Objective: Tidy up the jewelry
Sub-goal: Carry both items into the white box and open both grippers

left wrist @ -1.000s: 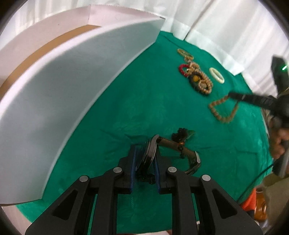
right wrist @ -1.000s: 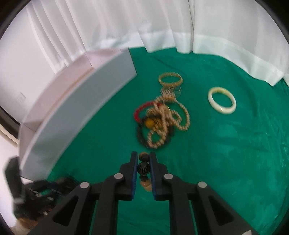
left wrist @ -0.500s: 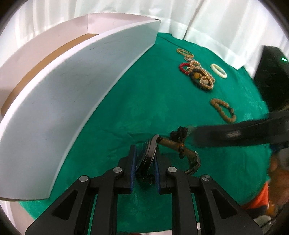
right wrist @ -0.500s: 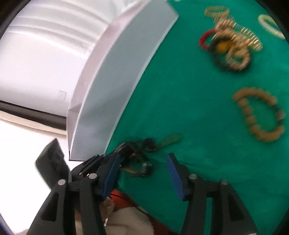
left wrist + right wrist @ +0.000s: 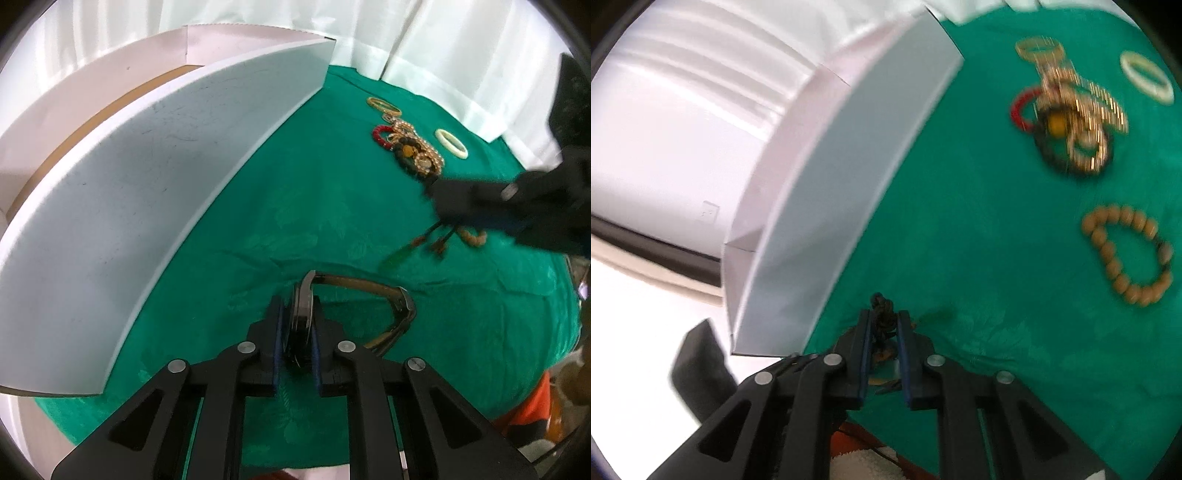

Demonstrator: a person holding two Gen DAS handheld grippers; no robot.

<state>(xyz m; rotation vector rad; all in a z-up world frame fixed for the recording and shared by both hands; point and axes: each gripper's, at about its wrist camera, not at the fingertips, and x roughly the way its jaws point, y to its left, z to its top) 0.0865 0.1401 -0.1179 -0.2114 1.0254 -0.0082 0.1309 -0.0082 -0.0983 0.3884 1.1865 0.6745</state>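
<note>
The left gripper (image 5: 297, 332) is clenched on the dark metal case of a wristwatch with a brown strap (image 5: 364, 290), which rests on the green cloth (image 5: 258, 206) just beside the white open cardboard box (image 5: 159, 177). The right gripper (image 5: 882, 334), its jaws having just been closing, grasps a black knotted cord ornament with small beads and a green pendant (image 5: 882, 317) and holds it near the box's corner. The step in hand looks like separating the two pieces; next, each probably needs lifting over the box wall. The tan wooden bead bracelet (image 5: 1126, 254), the tangled heap of gold chains with a red bangle (image 5: 1071, 118) and the cream bangle (image 5: 1147, 75) lie well apart, out of the way.
</note>
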